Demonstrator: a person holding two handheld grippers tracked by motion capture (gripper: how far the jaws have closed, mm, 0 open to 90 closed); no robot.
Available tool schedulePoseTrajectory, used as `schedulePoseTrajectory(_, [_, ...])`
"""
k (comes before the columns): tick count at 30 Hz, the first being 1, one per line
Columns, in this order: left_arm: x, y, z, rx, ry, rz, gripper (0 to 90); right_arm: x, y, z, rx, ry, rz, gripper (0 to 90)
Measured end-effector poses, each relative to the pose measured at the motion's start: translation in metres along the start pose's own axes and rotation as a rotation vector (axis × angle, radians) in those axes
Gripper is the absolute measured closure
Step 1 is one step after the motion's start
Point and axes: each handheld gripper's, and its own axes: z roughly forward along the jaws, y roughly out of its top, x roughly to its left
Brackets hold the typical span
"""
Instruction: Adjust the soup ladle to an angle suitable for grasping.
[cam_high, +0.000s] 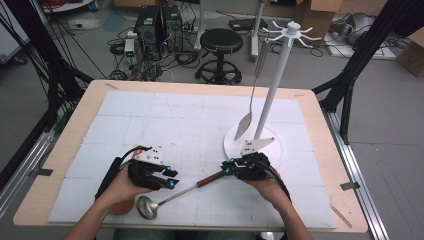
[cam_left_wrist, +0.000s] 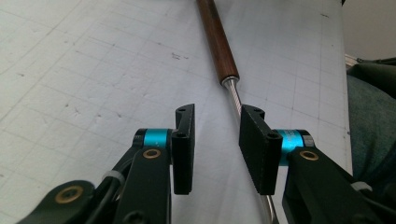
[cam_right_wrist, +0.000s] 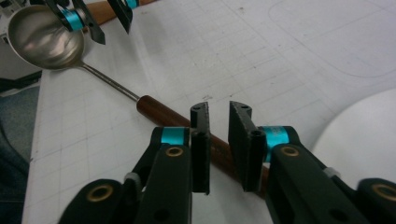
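Observation:
A steel ladle lies on the white gridded mat, its bowl (cam_high: 145, 206) near the front edge and its brown wooden handle (cam_high: 210, 179) pointing right. My left gripper (cam_high: 172, 179) hovers open over the thin metal shaft (cam_left_wrist: 235, 95), which runs under its right-hand jaw. The wooden handle (cam_left_wrist: 215, 39) stretches away beyond it. My right gripper (cam_right_wrist: 219, 116) is low over the far part of the handle (cam_right_wrist: 159, 112), jaws narrowly parted and holding nothing. The ladle bowl (cam_right_wrist: 39, 37) and the left gripper (cam_right_wrist: 100, 21) show at the top left of the right gripper view.
A white hook stand (cam_high: 272, 85) rises from a round base (cam_high: 280, 145) just behind my right gripper. A metal spoon (cam_high: 243, 125) hangs from one of its hooks. Off the table's far edge stand a black stool (cam_high: 220, 42) and computer cases (cam_high: 160, 25).

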Motion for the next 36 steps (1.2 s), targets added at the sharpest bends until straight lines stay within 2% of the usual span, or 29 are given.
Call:
schedulePoseTrajectory(5, [0.001,0.0,-0.003,-0.014,0.009,-0.002,64.1,-0.005,0.004,0.018,0.05,0.003,-0.003,88.4])
schedulePoseTrajectory(12, [0.003,-0.001,-0.005,-0.026,0.013,-0.003,63.3,-0.014,0.001,0.029,0.113,-0.019,0.02,89.5])
schedulePoseTrajectory(19, [0.002,0.0,-0.007,-0.036,0.014,-0.006,62.3,-0.015,-0.001,0.025,0.117,-0.007,0.037,89.5])
schedulePoseTrajectory(22, [0.002,0.0,-0.008,-0.038,0.016,-0.003,61.9,-0.015,-0.001,0.024,0.116,-0.006,0.021,89.5])
schedulePoseTrajectory(28, [0.002,0.0,-0.008,-0.041,0.019,-0.006,61.3,-0.014,-0.003,0.025,0.145,-0.024,0.014,89.5])
schedulePoseTrajectory(30, [0.002,0.0,-0.008,-0.045,0.016,-0.005,61.3,-0.014,-0.005,0.024,0.176,-0.027,0.003,89.5])
schedulePoseTrajectory(31, [0.002,0.001,-0.009,-0.045,0.015,-0.004,61.2,-0.014,-0.007,0.024,0.168,-0.023,0.005,89.5])
schedulePoseTrajectory(36, [0.002,0.001,-0.009,-0.044,0.018,0.005,61.0,-0.012,-0.015,0.013,0.17,-0.017,0.02,89.5])
